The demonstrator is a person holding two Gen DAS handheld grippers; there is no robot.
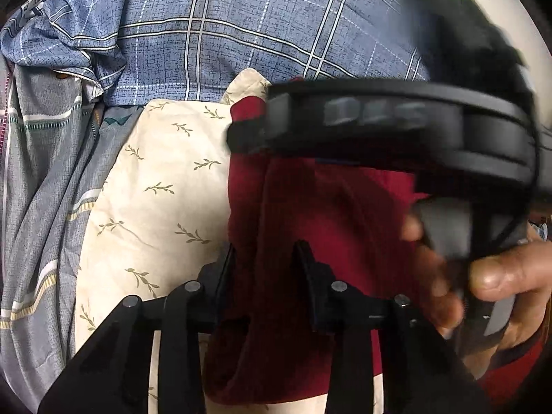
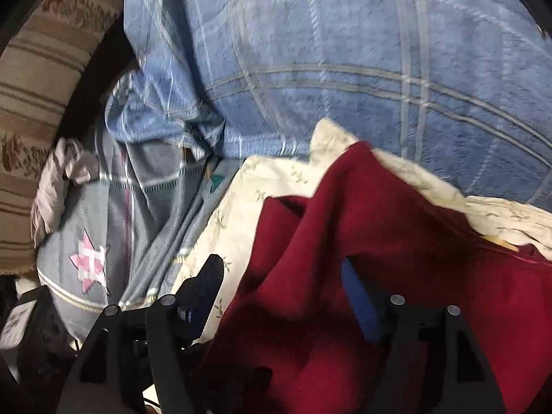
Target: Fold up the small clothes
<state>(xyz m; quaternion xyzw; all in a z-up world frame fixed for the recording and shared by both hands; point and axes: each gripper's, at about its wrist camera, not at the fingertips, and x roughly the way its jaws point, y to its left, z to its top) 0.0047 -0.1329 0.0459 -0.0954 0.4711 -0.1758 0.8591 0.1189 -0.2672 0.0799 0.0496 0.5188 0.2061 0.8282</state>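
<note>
Left wrist view: a dark red garment point(image 1: 310, 207) lies rumpled on a cream cloth with a leaf print point(image 1: 155, 179), which sits on a blue checked bedspread point(image 1: 241, 34). A fold of the red fabric rises between the fingers of the left gripper point(image 1: 265, 258), which stand close together with the pads against the fold, pinching it. The right gripper's body point(image 1: 396, 127) crosses the upper right of this view, blurred, held by a hand point(image 1: 490, 276) at the right edge.

Right wrist view shows the same red garment point(image 2: 345, 241) heaped beneath the right gripper point(image 2: 283, 269), whose jaws stand spread wide; the cloth lies between them, not clamped. Left of the cream cloth point(image 2: 241, 214) lies grey bedding with a pink star point(image 2: 89, 262), beyond it a brown striped fabric point(image 2: 34, 86).
</note>
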